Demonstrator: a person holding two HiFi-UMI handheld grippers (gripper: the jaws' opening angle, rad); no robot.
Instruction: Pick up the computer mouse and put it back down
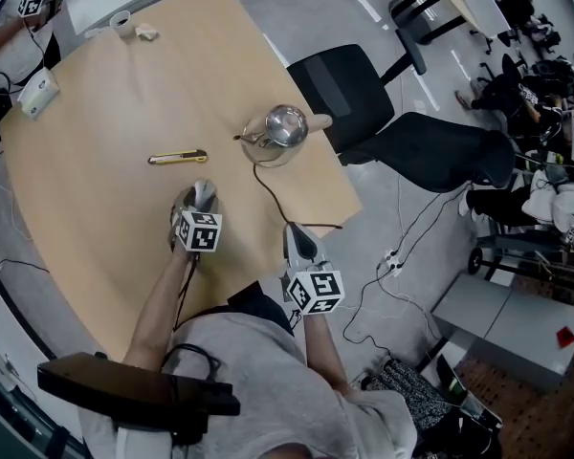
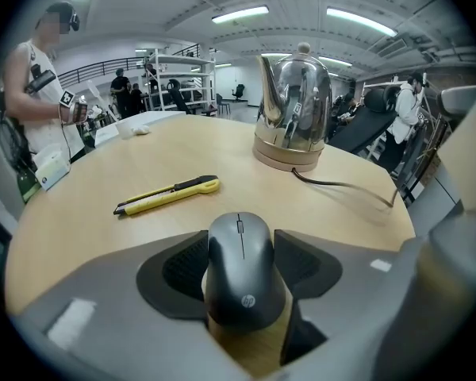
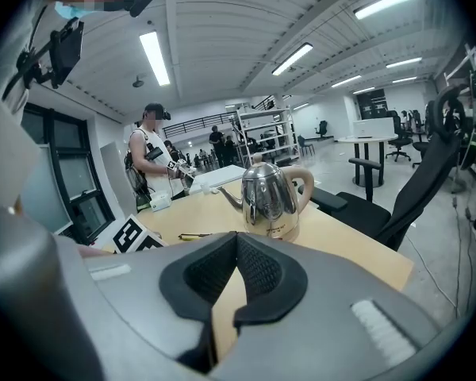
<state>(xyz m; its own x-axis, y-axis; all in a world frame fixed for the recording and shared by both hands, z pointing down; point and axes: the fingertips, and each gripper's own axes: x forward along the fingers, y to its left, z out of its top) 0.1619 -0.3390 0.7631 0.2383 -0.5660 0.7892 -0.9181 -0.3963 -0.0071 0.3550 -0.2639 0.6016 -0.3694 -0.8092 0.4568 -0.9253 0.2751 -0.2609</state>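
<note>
resting on the pale wooden table, the computer mouse sits near the person's edge, between the jaws of the left gripper. the left gripper view shows both dark pads closed in against the mouse's flanks, clasping it while its underside still looks to be on the wood. the right gripper hangs over the table's near edge, to the right of the left one, its jaws pinched together at the tips with nothing between them. beyond the mouse lies a yellow utility knife, and further right stands a steel kettle on its base, its cord trailing toward the table's edge. a black office chair stands just past the table.
</note>
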